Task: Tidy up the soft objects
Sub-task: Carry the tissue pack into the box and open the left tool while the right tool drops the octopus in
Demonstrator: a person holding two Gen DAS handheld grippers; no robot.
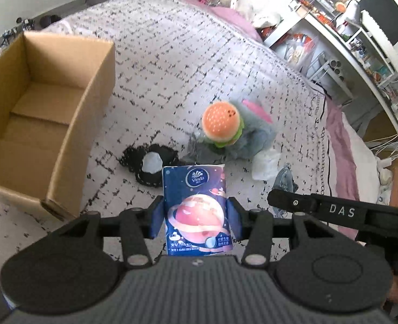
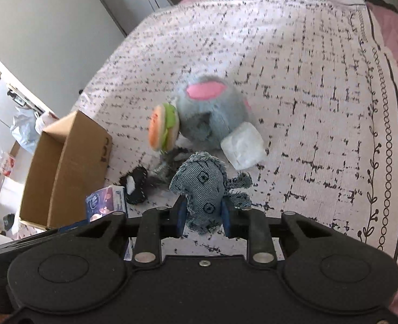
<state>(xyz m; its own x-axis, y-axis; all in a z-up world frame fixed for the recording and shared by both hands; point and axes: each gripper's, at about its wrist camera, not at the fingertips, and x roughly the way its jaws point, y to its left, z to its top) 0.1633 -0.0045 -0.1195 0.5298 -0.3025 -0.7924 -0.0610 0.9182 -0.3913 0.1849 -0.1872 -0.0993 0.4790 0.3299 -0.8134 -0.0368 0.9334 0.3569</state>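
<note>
In the left wrist view the cardboard box point(image 1: 37, 124) fills the left of the frame on the bedspread point(image 1: 172, 62), the tissue pack point(image 1: 196, 210) stands at lower centre between the left gripper point(image 1: 196, 216) fingers, and the small pouch point(image 1: 150, 164) lies just above it to the left. The burger toy point(image 1: 222, 128) sits right of centre, touching the plush animal point(image 1: 253, 135) behind it. In the right wrist view the denim toy point(image 2: 204, 191) sits at lower centre between the right gripper point(image 2: 203, 216) fingers, with the folded tissue point(image 2: 243, 145) above and right of it, against the plush animal.
</note>
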